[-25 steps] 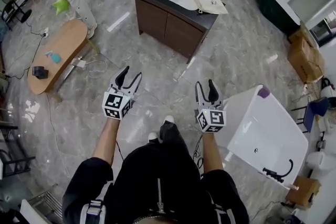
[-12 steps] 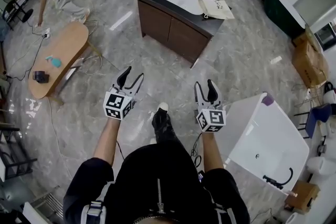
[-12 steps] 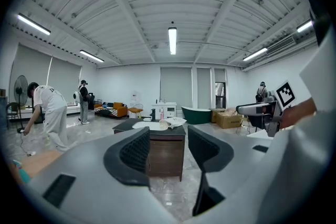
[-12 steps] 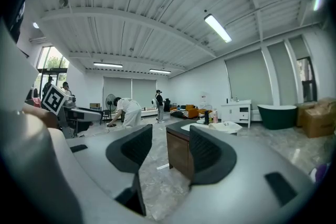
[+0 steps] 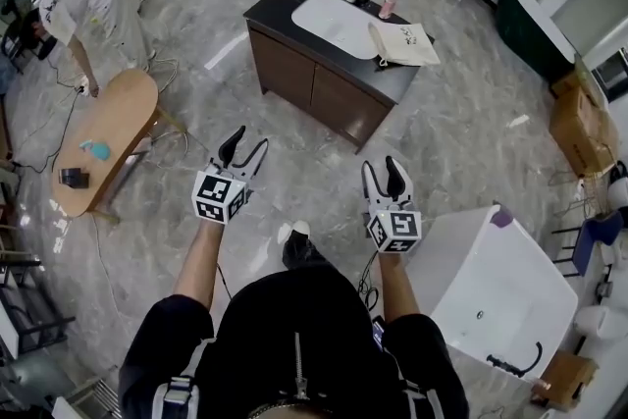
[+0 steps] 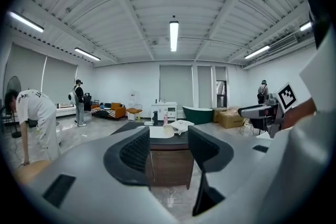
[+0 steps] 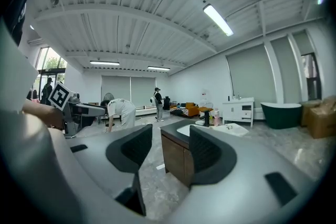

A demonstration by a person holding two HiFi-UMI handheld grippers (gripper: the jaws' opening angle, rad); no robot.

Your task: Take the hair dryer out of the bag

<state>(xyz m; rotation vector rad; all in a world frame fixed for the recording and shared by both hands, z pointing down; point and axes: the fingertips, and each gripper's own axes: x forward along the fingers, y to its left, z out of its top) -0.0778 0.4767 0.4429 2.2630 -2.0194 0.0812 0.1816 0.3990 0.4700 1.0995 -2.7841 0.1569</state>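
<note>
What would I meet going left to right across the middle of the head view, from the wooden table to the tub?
Oval wooden table → left gripper → right gripper → white bathtub.

Grey marble floor [image 5: 446,142], dark vanity cabinet [image 5: 306,78], white bathtub [image 5: 496,285]

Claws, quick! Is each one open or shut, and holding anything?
Left claw: open, holding nothing.
Right claw: open, holding nothing.
</note>
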